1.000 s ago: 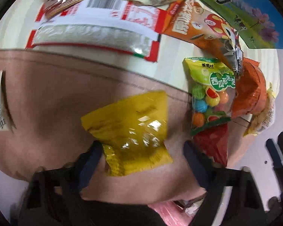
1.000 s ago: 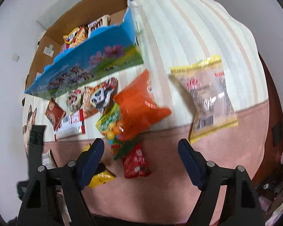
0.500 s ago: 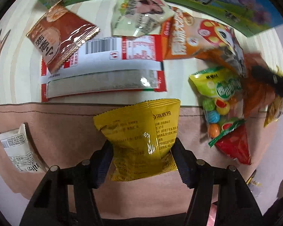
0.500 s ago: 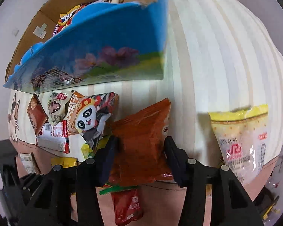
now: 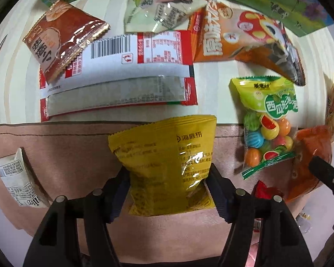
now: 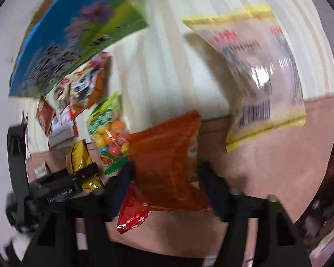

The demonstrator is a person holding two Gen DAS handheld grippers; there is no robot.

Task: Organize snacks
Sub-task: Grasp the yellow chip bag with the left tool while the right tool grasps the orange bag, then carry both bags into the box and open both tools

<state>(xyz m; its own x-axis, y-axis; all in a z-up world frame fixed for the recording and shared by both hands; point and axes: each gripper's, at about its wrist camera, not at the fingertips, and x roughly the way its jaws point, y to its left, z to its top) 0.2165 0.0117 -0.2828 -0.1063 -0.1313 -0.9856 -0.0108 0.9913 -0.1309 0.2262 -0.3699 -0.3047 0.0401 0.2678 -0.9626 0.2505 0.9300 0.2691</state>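
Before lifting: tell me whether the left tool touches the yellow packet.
Touching: the left wrist view shows the left tool with both pads pressed against the yellow packet.

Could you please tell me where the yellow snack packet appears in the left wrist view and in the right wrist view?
Left wrist view: the yellow snack packet fills the lower centre, between the left gripper's fingers.
Right wrist view: the same packet is small at lower left, partly hidden behind the left gripper's black body.
Shared landmark: the green bag of coloured gum balls lies just to the packet's right in both views.
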